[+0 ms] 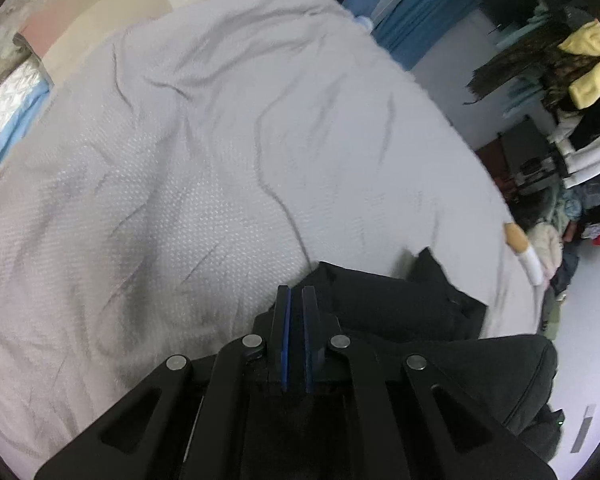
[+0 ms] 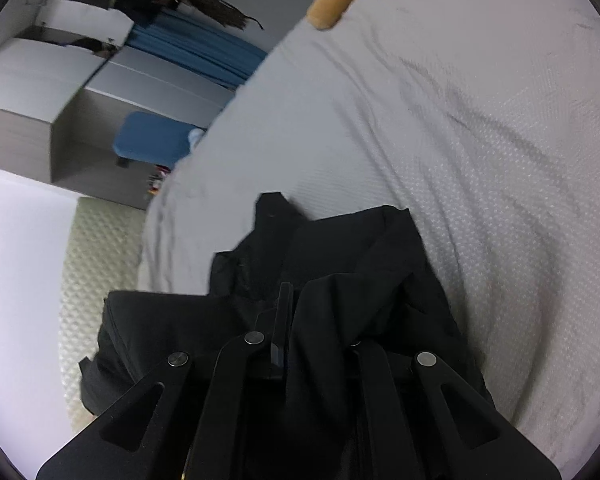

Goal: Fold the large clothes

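Observation:
A black garment (image 1: 400, 304) lies bunched at the near edge of the bed, on a pale grey textured bedspread (image 1: 220, 160). My left gripper (image 1: 297, 296) has its blue-padded fingers nearly together with dark cloth between them. In the right wrist view the black garment (image 2: 340, 272) drapes over my right gripper (image 2: 296, 296) and hides its right finger; the gripper is shut on a fold of it. Part of the garment hangs off the bed edge (image 2: 140, 340).
The bedspread (image 2: 460, 140) covers most of both views. A tan and white cylinder (image 1: 522, 246) lies at the bed's edge, also seen in the right wrist view (image 2: 336, 0). Piled clothes (image 1: 580, 92), blue curtains (image 1: 416, 12) and grey cabinets (image 2: 60, 92) stand beyond.

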A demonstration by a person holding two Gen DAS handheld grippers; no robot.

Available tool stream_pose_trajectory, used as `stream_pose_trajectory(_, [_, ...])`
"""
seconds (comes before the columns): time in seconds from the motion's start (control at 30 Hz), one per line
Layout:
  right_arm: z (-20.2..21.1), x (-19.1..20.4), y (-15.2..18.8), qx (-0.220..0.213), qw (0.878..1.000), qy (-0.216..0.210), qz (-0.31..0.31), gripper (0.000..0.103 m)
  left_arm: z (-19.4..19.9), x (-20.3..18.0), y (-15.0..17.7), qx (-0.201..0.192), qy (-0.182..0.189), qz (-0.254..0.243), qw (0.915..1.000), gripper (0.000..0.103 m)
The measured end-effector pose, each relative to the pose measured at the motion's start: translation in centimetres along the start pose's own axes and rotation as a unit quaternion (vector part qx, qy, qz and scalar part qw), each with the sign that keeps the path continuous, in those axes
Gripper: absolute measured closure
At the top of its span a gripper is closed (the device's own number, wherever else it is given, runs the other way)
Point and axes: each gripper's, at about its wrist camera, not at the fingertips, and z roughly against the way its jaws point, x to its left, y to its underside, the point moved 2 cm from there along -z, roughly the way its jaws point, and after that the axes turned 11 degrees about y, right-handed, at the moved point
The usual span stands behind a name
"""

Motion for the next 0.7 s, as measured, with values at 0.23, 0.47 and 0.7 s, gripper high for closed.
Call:
stream_pose_trajectory(0.23, [-4.5,-1.1,-1.4,0.023,0.999,0.022,-0.005,0.097,-6.4,1.8,-0.7,0.033,-0.013,0.008,0.9993,0.099])
stream_pose_trajectory(0.47, [-6.4,-1.7,-1.7,0.044,0.999,0.008,-0.016,0.096,-8.1,2.7,-1.2,0.039,0.006,0.003,0.9992,0.099])
stream_pose_trajectory(0.7, [-2.3,-1.3,-0.8,0.045,0.999,-0.021,0.000,0.081,-2.9,0.3,-0.2,0.020,0.038,-0.078,0.9961,0.098])
